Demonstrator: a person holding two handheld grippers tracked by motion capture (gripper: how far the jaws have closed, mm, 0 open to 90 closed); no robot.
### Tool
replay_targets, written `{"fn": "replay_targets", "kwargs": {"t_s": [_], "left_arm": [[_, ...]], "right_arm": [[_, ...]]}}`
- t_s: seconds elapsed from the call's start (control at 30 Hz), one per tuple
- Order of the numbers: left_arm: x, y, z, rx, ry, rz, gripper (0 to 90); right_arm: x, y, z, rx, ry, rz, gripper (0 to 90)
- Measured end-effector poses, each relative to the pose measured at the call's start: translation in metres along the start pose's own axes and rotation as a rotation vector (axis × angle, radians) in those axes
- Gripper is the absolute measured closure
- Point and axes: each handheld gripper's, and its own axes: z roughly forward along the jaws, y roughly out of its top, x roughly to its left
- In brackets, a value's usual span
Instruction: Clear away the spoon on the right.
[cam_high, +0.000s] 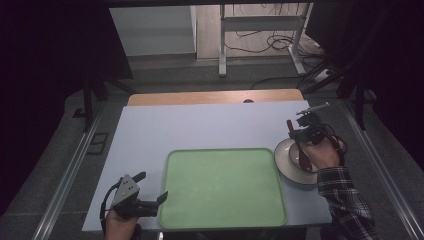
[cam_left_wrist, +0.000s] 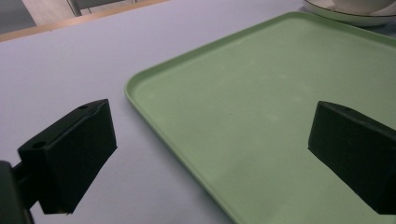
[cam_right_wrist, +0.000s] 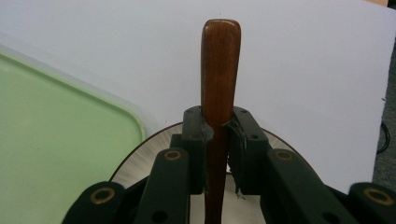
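Right gripper (cam_right_wrist: 217, 128) clamped on wooden handle (cam_right_wrist: 220, 60), long axis running straight out past the jaws, over plate (cam_high: 282, 156) off the tray's (cam_high: 222, 220) right edge; left gripper (cam_high: 150, 187) wide, idle.

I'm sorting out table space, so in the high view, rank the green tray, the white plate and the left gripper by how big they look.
1. Green tray, clearly largest.
2. White plate, partly hidden by the right hand.
3. Left gripper; it looks close to the plate in size, and sits nearer the camera, so that order is unsure.
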Motion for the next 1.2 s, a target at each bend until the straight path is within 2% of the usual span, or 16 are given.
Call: {"fn": "replay_targets", "kwargs": {"t_s": [0.6,1.2], "left_arm": [[0.000,0.000,-0.001,-0.004,0.005,0.003,1.0],[0.000,0.000,0.000,-0.003,0.006,0.004,1.0]], "right_arm": [[0.004,0.022,-0.031,0.047,-0.018,-0.039,77.8],[0.013,0.034,-0.046,0.131,0.020,-0.042,77.8]]}}
